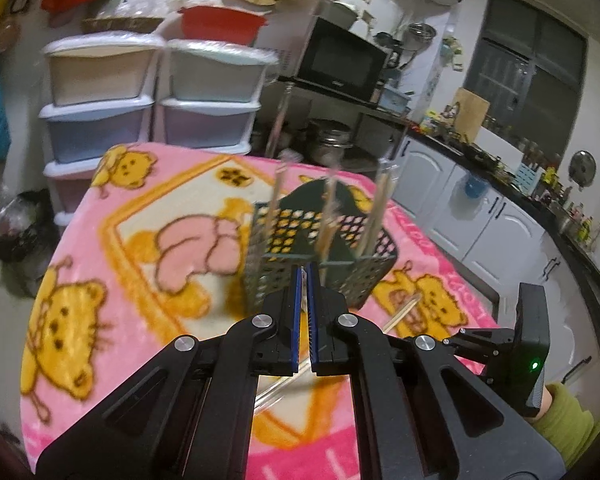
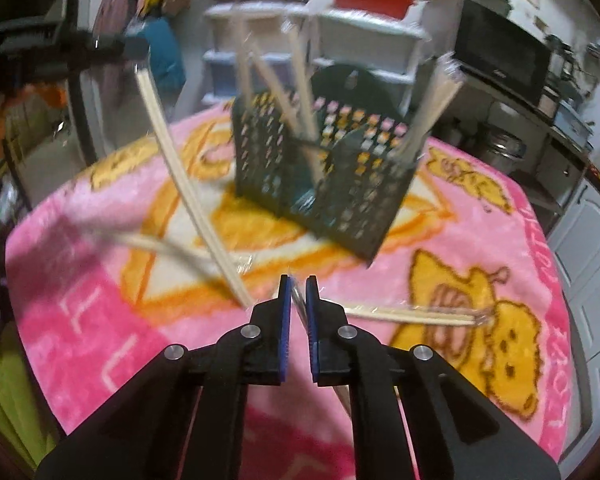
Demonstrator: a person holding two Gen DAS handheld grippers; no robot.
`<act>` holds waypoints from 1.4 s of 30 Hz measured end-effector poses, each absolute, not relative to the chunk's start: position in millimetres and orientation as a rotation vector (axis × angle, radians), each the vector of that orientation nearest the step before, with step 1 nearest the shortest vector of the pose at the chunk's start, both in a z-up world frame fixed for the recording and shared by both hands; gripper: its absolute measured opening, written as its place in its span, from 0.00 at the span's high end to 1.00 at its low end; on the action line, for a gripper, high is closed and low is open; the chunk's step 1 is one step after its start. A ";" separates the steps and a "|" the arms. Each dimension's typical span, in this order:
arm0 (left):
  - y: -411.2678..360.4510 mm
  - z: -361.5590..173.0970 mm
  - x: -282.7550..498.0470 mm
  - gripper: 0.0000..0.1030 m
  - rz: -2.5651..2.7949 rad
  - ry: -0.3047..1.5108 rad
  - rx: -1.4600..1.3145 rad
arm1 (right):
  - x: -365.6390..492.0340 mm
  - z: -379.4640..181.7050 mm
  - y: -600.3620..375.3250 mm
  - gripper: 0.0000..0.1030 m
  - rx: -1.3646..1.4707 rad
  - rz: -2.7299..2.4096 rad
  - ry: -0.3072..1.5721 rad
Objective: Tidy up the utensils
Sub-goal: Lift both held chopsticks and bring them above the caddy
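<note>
A dark perforated utensil basket (image 1: 320, 260) (image 2: 320, 176) stands on the pink cartoon blanket (image 1: 140, 264) with several wrapped chopstick pairs upright in it. My left gripper (image 1: 305, 276) is shut on a wrapped chopstick pair (image 2: 180, 168); in the right wrist view it hangs from that gripper (image 2: 132, 46) at the upper left, above the blanket. My right gripper (image 2: 299, 284) is shut on a thin wrapped chopstick pair (image 2: 300, 304) low over the blanket. Another wrapped pair (image 2: 412, 314) lies on the blanket to its right. One more (image 2: 160, 246) lies to its left.
Stacked plastic drawers (image 1: 152, 92) stand behind the table. A microwave (image 1: 340, 60) on a rack and a long counter (image 1: 520, 196) with white cabinets run along the right. The right gripper body (image 1: 532, 344) shows at the lower right of the left wrist view.
</note>
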State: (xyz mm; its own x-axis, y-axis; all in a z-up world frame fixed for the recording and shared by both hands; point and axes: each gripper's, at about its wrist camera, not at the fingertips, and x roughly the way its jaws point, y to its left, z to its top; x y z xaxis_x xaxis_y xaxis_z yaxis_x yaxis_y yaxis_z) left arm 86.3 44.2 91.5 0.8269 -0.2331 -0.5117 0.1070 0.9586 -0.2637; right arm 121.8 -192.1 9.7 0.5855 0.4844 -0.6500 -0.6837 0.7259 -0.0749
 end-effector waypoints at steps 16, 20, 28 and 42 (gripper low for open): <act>-6.7 119.9 112.6 0.99 -0.298 0.534 -0.179 | 137.8 71.6 -221.9 0.98 -0.135 0.650 0.532; -12.9 126.7 116.4 0.99 -0.311 0.523 -0.165 | 138.1 83.6 -222.7 0.98 -0.122 0.650 0.499; -24.6 142.6 120.5 1.00 -0.337 0.495 -0.146 | 138.7 113.9 -225.3 0.98 -0.081 0.653 0.420; -29.7 179.2 128.1 1.00 -0.355 0.412 -0.145 | 139.9 154.3 -225.2 0.99 -0.031 0.648 0.314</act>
State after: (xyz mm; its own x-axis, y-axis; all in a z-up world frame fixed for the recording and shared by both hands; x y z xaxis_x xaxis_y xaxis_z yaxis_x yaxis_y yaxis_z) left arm 128.1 -29.7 179.2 0.8559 -0.3660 -0.3653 0.3078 0.9283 -0.2088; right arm 139.9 -225.2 154.3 0.7520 0.5883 -0.2971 -0.5978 0.7987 0.0686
